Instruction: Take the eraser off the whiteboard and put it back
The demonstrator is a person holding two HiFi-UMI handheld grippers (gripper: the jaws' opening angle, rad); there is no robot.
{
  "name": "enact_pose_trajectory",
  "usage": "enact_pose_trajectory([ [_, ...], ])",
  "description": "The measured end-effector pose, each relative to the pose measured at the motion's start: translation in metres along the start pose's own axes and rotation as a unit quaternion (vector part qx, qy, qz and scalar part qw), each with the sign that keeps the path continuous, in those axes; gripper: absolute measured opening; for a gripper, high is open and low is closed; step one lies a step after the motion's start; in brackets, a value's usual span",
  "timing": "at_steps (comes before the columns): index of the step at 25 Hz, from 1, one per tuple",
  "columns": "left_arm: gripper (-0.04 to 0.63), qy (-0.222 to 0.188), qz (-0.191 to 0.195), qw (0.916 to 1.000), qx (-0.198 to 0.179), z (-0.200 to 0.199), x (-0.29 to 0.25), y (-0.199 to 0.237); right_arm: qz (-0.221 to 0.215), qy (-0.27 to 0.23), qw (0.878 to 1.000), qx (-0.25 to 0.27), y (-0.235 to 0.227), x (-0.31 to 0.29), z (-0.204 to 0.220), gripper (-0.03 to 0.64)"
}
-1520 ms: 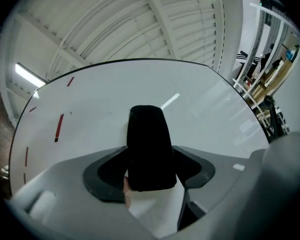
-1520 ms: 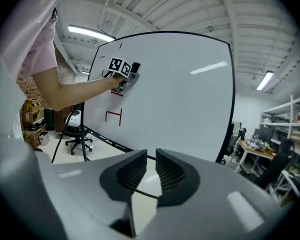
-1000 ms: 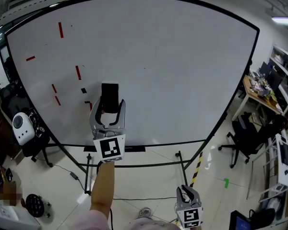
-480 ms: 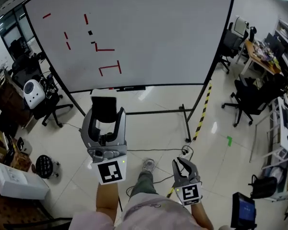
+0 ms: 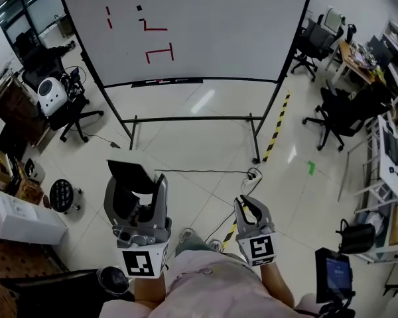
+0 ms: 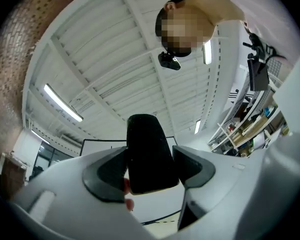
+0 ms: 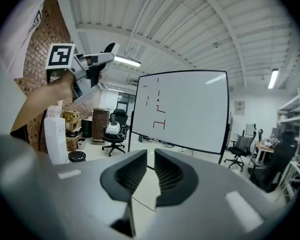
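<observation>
Low in the head view, left of centre: left gripper (image 5: 136, 189) clenched on the eraser (image 5: 131, 176). The pads press on 2 opposite sides. The left gripper view confirms this, with the black block wedged between the jaws and filling the gap.

Eraser orientation:
- Its long axis runs out along the jaws, roughly in line with the way the gripper points.
- A good part of its length stands clear beyond the fingertips.
- In the left gripper view, the free end is rounded and points up toward the ceiling, leaning slightly left.
- In the head view, the free end points toward the top of the frame, on the whiteboard (image 5: 186, 28) side, tipped a little left.

Eraser location: off the board and well apart from it. Open floor (image 5: 205, 144) lies between the grippers and the board's stand. The whiteboard stands upright on its frame, with red strokes and 1 small black mark on its left half.

Right gripper (image 5: 249, 205): low in the head view, just right of centre. Its jaws are released. The right gripper view shows a narrow slit between the 2 ribbed pads, with floor visible through it and nothing gripped. The same view has the left gripper raised at upper left and the whiteboard ahead across the room.

Surroundings: black-and-yellow striped tape (image 5: 276, 128) lies on the floor by the board's right leg. An office chair (image 5: 335, 114) stands further right.
</observation>
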State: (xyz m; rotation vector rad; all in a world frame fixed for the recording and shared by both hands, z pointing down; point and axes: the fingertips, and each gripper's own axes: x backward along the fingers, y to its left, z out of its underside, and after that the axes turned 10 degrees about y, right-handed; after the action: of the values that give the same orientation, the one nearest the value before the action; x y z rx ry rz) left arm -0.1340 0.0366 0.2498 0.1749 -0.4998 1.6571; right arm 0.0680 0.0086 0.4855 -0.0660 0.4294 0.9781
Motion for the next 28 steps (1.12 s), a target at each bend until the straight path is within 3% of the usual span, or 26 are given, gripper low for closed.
enact_pose_trajectory([
  [4, 0.288, 0.019, 0.025, 0.9985, 0.044, 0.004, 0.038, 0.002, 0.018, -0.022, 1.000, -0.007, 0.018, -0.002, -0.017, 0.046],
  [9, 0.288, 0.033, 0.044, 0.9966, 0.060, 0.004, 0.067, 0.018, 0.031, -0.050, 0.997, -0.053, 0.045, -0.001, -0.046, 0.044],
  [16, 0.288, 0.055, 0.052, 0.9917, 0.104, 0.025, 0.087, 0.035, 0.029, -0.054, 0.997, -0.038, 0.078, -0.004, -0.051, 0.045],
  [28, 0.288, 0.061, 0.061, 0.9910, 0.102, 0.032, 0.088, 0.024, 0.037, -0.078, 0.996, -0.025, 0.075, 0.004, -0.069, 0.044],
])
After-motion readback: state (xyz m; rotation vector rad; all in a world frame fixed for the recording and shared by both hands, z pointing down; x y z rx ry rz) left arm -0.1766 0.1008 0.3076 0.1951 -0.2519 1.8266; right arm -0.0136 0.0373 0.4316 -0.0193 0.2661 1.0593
